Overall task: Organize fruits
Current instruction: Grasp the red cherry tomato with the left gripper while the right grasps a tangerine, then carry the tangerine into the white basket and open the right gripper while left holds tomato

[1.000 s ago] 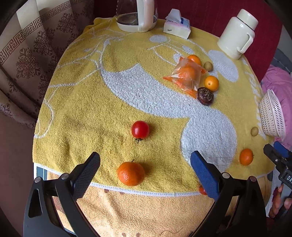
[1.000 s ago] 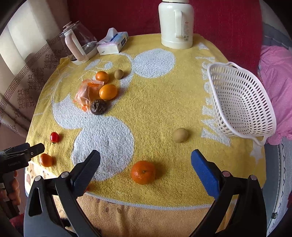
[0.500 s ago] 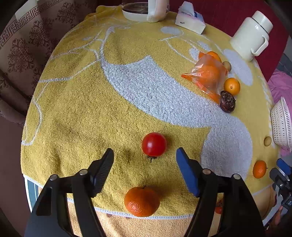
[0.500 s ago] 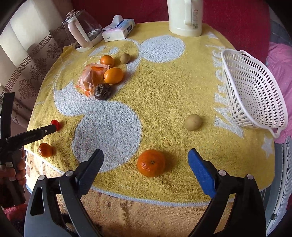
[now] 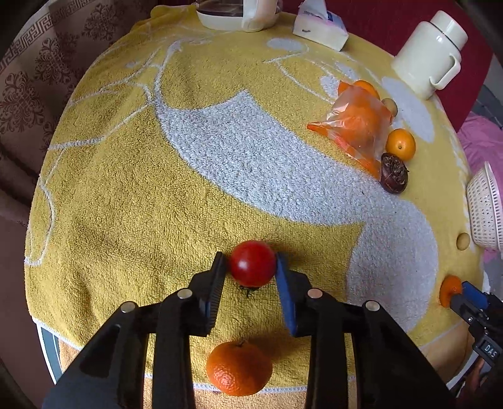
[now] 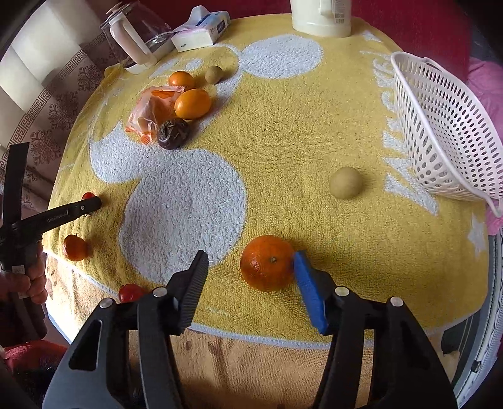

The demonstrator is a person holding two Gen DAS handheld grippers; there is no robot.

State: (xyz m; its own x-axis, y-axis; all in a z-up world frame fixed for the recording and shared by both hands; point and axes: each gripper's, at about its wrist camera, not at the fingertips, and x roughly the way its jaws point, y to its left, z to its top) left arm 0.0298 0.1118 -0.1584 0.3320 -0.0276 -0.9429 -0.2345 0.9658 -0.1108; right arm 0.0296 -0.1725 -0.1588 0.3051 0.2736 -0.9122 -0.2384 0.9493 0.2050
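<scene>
My left gripper (image 5: pixel 250 264) is shut on a red tomato (image 5: pixel 252 263) that rests on the yellow towel (image 5: pixel 125 176); a mandarin (image 5: pixel 239 368) lies just below it near the towel's edge. My right gripper (image 6: pixel 250 266) is open around another mandarin (image 6: pixel 267 262); the blue finger touches its right side, the black finger stands apart on the left. A white basket (image 6: pixel 446 126) lies tilted at the right. A small tan fruit (image 6: pixel 345 182) sits between this mandarin and the basket.
An orange plastic bag (image 5: pixel 355 126) with fruit, an orange (image 5: pixel 400 144), a dark wrinkled fruit (image 5: pixel 393 177) and a small tan fruit (image 5: pixel 390 105) cluster at the back. A cream thermos (image 5: pixel 430 53), tissue box (image 5: pixel 320 26) and glass kettle (image 6: pixel 135 37) stand along the far edge.
My left gripper moved forward and closed on the tomato. My right gripper moved forward and narrowed around the mandarin, its blue finger now touching it.
</scene>
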